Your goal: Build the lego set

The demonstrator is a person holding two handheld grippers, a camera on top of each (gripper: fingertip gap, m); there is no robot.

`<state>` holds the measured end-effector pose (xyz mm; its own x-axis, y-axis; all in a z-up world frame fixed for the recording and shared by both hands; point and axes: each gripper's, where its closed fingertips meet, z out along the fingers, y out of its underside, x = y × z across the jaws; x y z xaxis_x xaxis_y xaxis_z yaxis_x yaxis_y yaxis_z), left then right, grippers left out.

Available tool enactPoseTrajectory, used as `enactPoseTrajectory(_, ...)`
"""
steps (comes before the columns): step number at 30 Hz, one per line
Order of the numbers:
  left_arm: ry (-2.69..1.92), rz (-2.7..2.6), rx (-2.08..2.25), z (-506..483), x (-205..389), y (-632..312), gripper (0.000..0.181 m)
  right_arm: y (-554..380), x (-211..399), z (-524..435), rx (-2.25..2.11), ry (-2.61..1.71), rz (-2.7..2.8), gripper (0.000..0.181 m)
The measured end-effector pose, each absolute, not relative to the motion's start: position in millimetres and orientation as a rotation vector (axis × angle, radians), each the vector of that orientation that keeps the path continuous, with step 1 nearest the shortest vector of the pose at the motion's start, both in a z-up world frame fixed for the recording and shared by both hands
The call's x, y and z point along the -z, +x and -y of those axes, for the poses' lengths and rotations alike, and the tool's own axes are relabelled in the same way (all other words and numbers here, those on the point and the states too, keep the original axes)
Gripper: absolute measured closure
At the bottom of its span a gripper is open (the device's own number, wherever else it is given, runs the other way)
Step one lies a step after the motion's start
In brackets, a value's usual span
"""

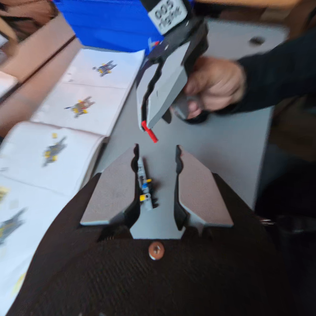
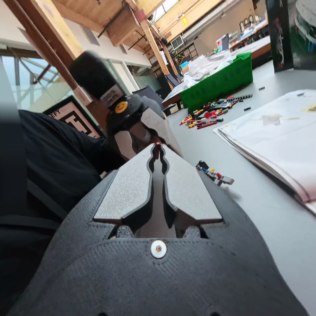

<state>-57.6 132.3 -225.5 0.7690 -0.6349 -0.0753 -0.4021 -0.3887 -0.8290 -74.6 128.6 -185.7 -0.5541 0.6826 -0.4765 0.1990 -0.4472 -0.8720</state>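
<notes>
My right gripper (image 2: 157,150) is shut on a small red peg (image 2: 157,152); in the left wrist view it (image 1: 145,125) hangs over the grey table with the red peg (image 1: 151,132) sticking out of its tips. My left gripper (image 1: 157,148) is open and empty above a small grey, yellow and blue lego assembly (image 1: 145,186) that lies on the table between its fingers. The same assembly (image 2: 214,174) lies to the right of my right gripper. The left gripper (image 2: 147,133) shows behind the red peg.
An open instruction booklet (image 1: 71,106) lies left of the assembly, and to the right in the right wrist view (image 2: 273,136). A pile of loose lego parts (image 2: 208,114) lies before a green bin (image 2: 217,87). A blue bin (image 1: 109,24) stands at the back. A black box (image 2: 287,34) stands far right. Less than 4 cm separates the two grippers' tips.
</notes>
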Motion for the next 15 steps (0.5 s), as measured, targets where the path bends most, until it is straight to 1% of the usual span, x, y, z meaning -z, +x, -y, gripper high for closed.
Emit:
enactPoseTrajectory(1,-2.014,-0.745,0.423,-129.7,220.4,-52.3,0.156,-73.4,182.7,-123.5,-2.053,-1.201,1.441,0.181)
enactPoseTrajectory(2,-2.002,-0.697,0.474,-130.6,216.0,-52.8,0.164,-72.5,181.2,-118.8,-2.028,-1.155,1.467,0.181)
enactPoseTrajectory(6,-1.980,-0.648,0.655,-124.0,207.9,-48.5,0.180,-69.9,178.5,-114.1,-1.904,-1.035,1.514,0.181)
enactPoseTrajectory(8,-1.989,-0.652,0.630,-123.4,210.3,-51.6,0.180,-70.7,182.5,-114.2,-1.838,-1.035,1.547,0.181)
enactPoseTrajectory(15,-2.073,-0.841,0.258,-124.6,233.7,-65.4,0.180,-76.3,203.6,-113.4,-1.553,-1.071,1.695,0.180)
